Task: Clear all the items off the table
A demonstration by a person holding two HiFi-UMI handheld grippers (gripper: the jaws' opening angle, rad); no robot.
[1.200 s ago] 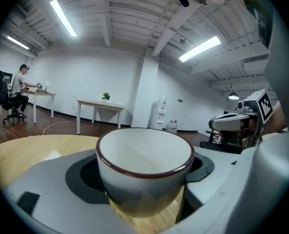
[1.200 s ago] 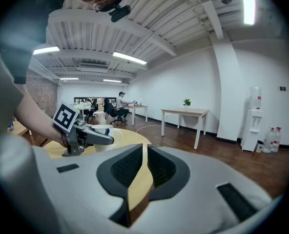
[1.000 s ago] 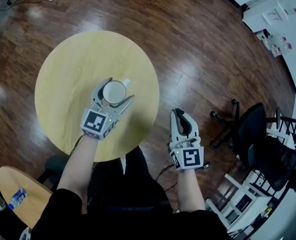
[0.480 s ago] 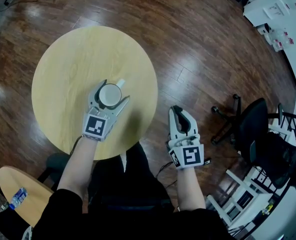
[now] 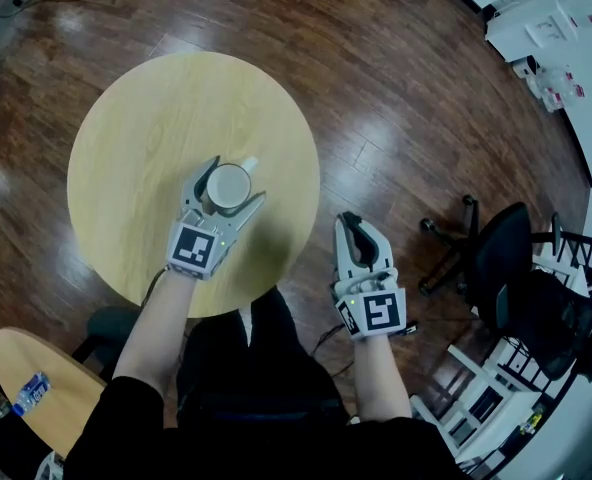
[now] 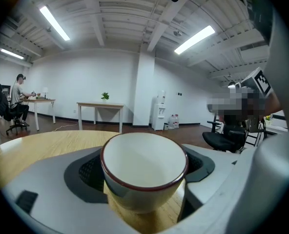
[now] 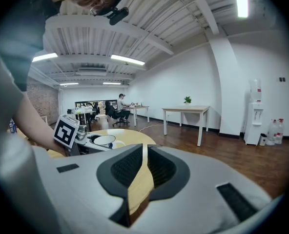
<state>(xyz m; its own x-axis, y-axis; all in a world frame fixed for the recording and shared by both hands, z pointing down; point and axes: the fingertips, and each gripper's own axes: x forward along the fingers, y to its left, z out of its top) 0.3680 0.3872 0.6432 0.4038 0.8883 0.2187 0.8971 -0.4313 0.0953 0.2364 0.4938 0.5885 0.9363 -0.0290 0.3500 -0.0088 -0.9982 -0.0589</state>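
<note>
While both hands keep almost the same places as a second ago, the one real change is at the left tongs point(image 5: 228, 178): their jaws have just been opening a little wider, with the white cup point(image 6: 143, 165) standing between them. The pads sit close on either side of its red-edged rim, but I see no squeeze on it, so I read these tongs as apart and bracketing the cup, not clamped. The cup itself has not shifted. It stands upright and empty on the round tabletop point(image 5: 136, 128), towards the near right part, its handle point(image 5: 252, 164) pointing away from the person.

The right tongs point(image 5: 356, 226) hang off the tabletop's edge over the wooden floor point(image 5: 406, 118) — drawn together to a thin slit, with nothing in them.

For the task, this looks like the last adjustment before a grasp: the cup is the only item I can see on the tabletop, and it is not yet lifted. The next move probably calls for closing squarely on the cup's wall — clear of the handle.
</note>
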